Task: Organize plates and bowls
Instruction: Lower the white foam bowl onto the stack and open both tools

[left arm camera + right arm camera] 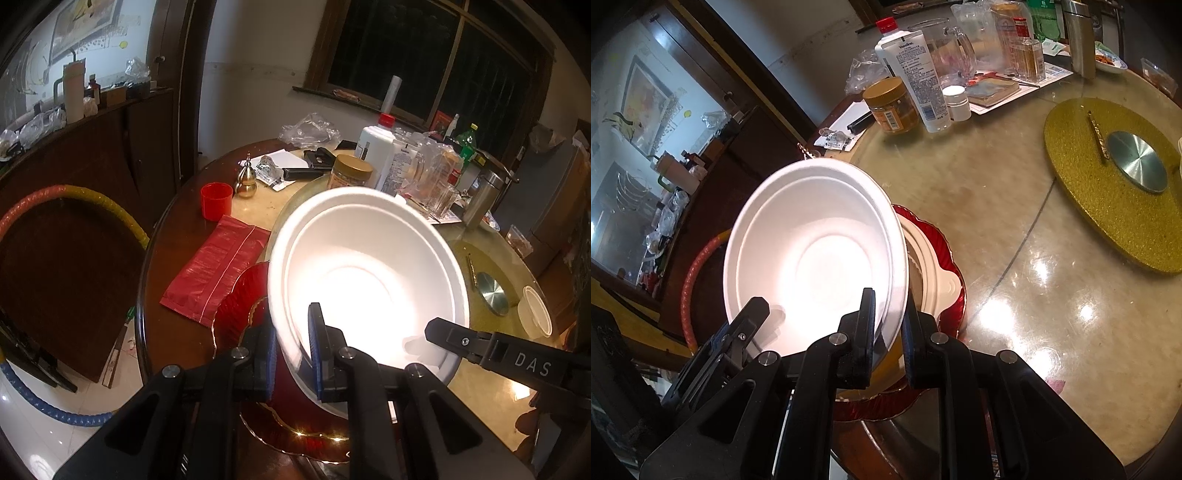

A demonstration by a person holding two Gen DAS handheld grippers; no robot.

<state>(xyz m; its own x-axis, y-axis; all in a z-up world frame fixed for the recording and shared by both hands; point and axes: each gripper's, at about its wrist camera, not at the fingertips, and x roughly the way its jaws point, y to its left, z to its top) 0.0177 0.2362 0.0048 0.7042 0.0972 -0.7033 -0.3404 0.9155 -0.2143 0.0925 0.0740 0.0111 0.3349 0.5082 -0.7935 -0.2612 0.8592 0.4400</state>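
A white foam bowl (369, 273) is held tilted above a red scalloped plate (240, 306) at the table's near edge. My left gripper (293, 354) is shut on the bowl's near-left rim. My right gripper (889, 332) is shut on the bowl's (816, 254) opposite rim; it shows in the left wrist view (439, 332) reaching in from the right. In the right wrist view a cream plate with a tab handle (938, 269) lies on the red plate (956, 295) under the bowl.
The round marble table (997, 229) carries a gold turntable mat (1108, 206), a lotion bottle (919, 74), a jar (892, 107), glassware and a steel flask (1078, 37). A red cup (216, 201), red bag (218, 269) and small white container (535, 312) show in the left wrist view.
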